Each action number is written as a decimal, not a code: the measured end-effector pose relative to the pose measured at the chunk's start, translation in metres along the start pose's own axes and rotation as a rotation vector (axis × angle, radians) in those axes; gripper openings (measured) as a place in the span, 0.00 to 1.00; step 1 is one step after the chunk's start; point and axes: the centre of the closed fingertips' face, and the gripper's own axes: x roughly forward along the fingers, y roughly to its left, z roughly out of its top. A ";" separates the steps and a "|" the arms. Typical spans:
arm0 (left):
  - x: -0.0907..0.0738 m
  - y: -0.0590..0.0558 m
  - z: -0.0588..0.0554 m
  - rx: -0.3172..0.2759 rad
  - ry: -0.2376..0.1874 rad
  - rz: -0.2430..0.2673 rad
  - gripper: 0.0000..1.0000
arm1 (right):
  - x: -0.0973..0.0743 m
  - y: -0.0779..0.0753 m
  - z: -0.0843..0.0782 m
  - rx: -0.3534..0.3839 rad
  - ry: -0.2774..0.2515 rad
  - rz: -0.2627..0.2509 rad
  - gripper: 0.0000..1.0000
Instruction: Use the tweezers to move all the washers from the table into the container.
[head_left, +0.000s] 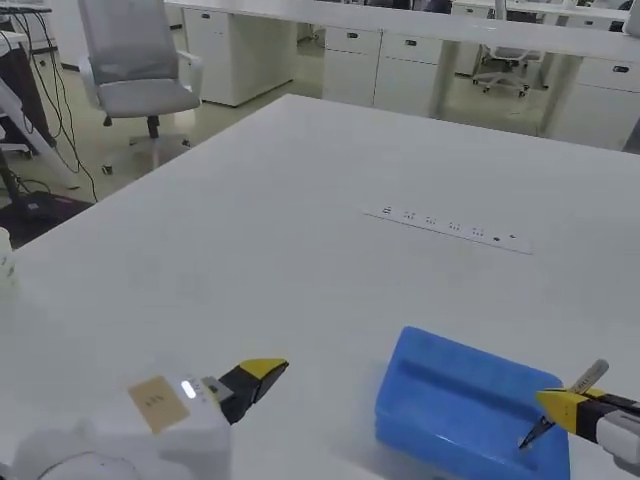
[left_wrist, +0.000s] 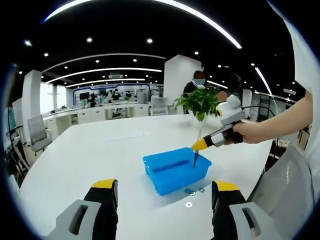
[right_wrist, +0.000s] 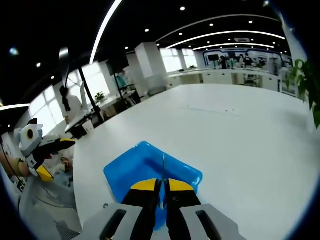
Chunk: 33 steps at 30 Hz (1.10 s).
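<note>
A blue container (head_left: 455, 395) sits at the near edge of the white table (head_left: 300, 230). My right gripper (right_wrist: 161, 189) is shut on a pair of thin tweezers (right_wrist: 163, 167), whose tip hangs over the container's (right_wrist: 135, 167) inside. In the head view the right gripper (head_left: 565, 408) sits at the container's right end with the tweezers (head_left: 535, 432) pointing down. Three small washers (left_wrist: 189, 204) lie on the table just in front of the container (left_wrist: 172, 167). My left gripper (left_wrist: 165, 186) is open, holds nothing, and faces them; it sits left of the container (head_left: 262, 374).
A strip of power sockets (head_left: 450, 228) is set into the table beyond the container. An office chair (head_left: 135, 70) and white cabinets (head_left: 400, 60) stand across the floor. A potted plant (left_wrist: 200, 102) and a person (left_wrist: 198, 82) are behind the table.
</note>
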 end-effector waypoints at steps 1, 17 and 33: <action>0.000 0.000 0.000 0.001 -0.001 0.001 0.78 | 0.000 -0.001 0.000 -0.001 -0.001 -0.003 0.02; 0.001 0.000 -0.002 0.003 0.009 -0.001 0.77 | 0.013 -0.001 -0.006 -0.086 0.031 -0.026 0.03; 0.001 0.000 -0.002 0.006 0.008 0.000 0.77 | -0.008 0.015 0.013 -0.082 -0.019 0.000 0.03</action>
